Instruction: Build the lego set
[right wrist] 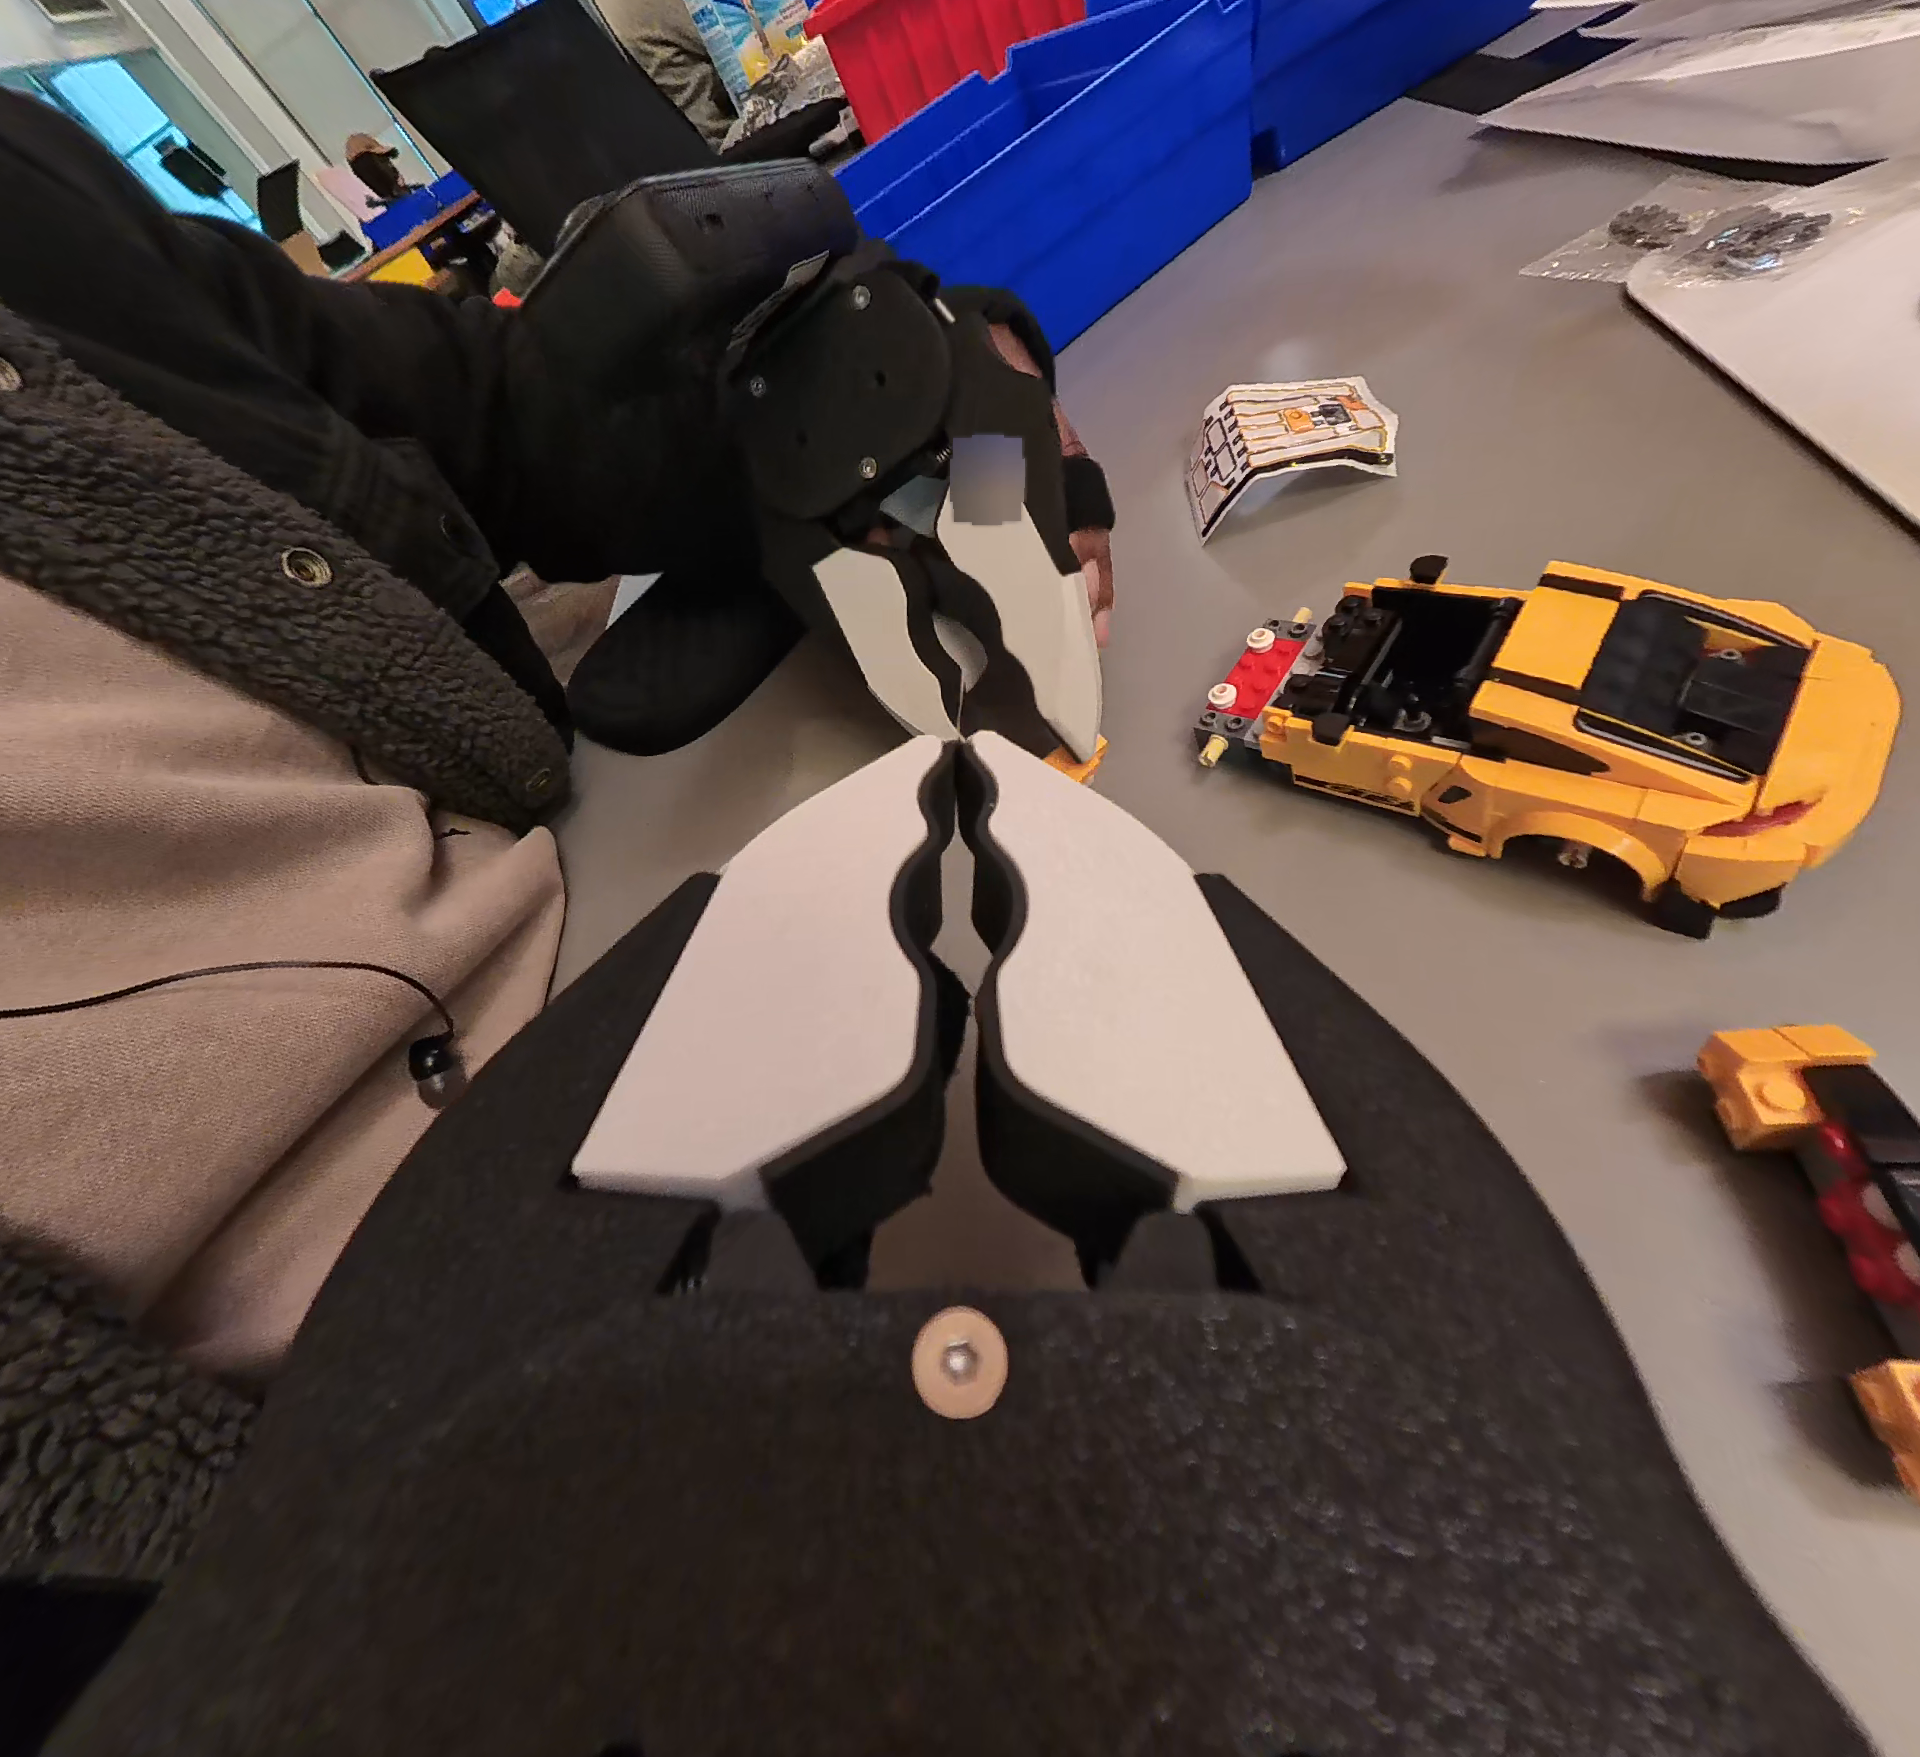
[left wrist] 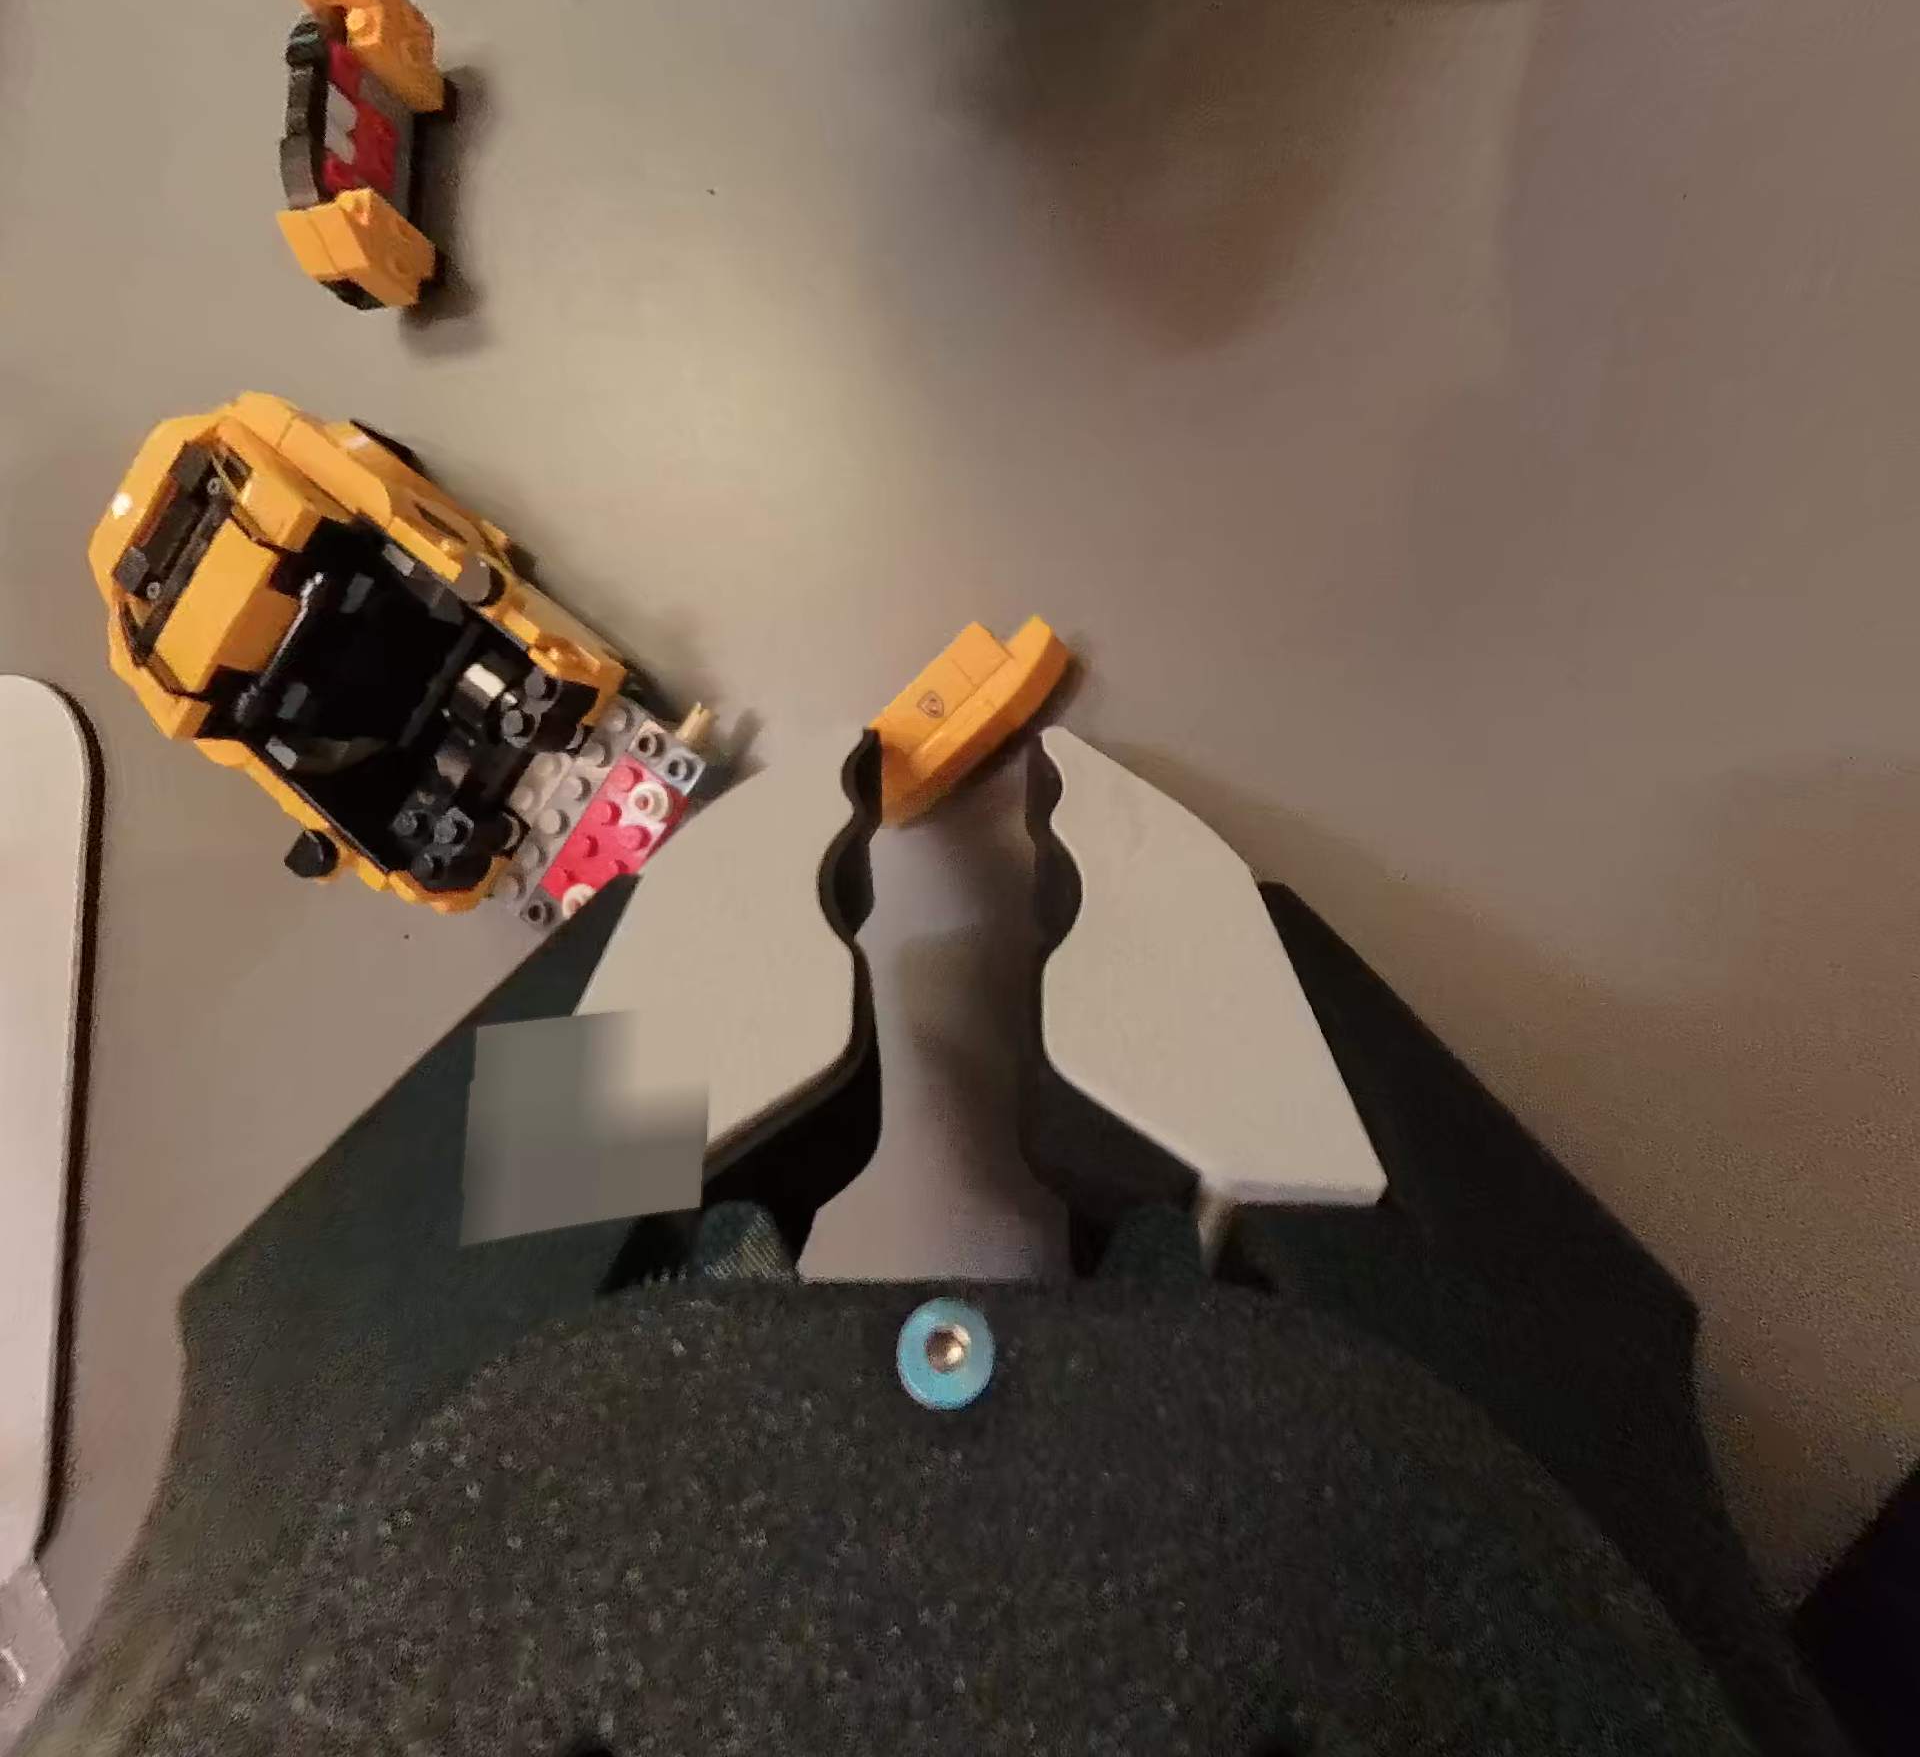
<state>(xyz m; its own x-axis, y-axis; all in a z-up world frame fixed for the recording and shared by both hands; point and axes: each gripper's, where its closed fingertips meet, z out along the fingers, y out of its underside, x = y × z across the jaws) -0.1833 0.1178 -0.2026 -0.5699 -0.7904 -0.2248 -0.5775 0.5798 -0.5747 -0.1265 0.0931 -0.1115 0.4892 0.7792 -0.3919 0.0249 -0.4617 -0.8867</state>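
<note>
Hovering over table, left gripper, jaws parted, w/ yellow piece at tips. Right gripper clenched, empty; car at 2 o'clock.

Just past my left gripper tips lies a glossy orange plastic piece on the matt grey table. My right gripper has smooth matt pale fingers on a rough, grainy black body. To its right, the shiny plastic car.
</note>
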